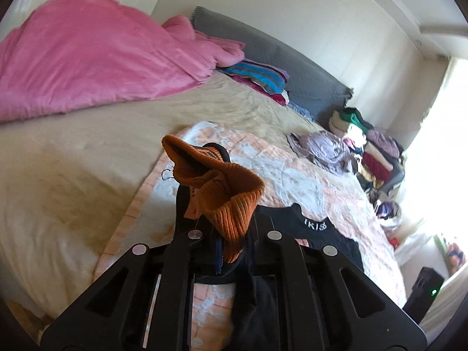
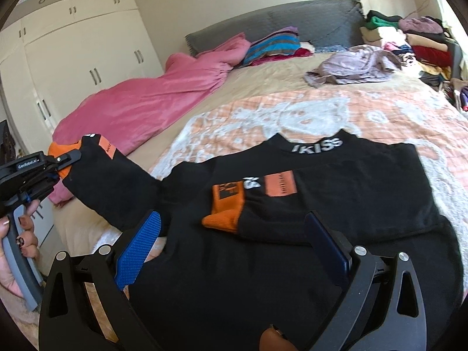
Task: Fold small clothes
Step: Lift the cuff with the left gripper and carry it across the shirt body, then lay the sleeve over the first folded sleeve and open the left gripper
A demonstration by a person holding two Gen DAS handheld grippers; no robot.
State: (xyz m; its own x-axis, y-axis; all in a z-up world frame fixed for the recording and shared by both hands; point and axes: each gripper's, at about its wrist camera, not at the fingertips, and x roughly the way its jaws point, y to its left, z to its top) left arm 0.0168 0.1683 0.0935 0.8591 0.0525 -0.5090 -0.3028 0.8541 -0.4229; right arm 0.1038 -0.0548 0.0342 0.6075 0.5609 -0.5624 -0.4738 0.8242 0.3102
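Note:
A black sweater (image 2: pixel 336 187) with orange cuffs and a white-lettered collar lies flat on the peach and white quilt (image 2: pixel 263 117). One sleeve is folded across the body, and its orange cuff (image 2: pixel 223 219) rests there. My left gripper (image 1: pixel 222 219) is shut on the other sleeve's orange cuff (image 1: pixel 222 193) and holds it raised; it shows in the right wrist view (image 2: pixel 63 161) with the sleeve (image 2: pixel 117 187) stretched out to the left. My right gripper (image 2: pixel 234 234) is open, just above the sweater's lower part, with its blue pads (image 2: pixel 140 248) either side of the folded cuff.
A pink blanket (image 2: pixel 152 99) lies bunched on the bed's left side. A lilac garment (image 2: pixel 351 64) lies further up the bed. A pile of clothes (image 2: pixel 415 38) stands at the far right by the grey headboard (image 2: pixel 278 23). Striped pillows (image 2: pixel 272 46) lie at the head.

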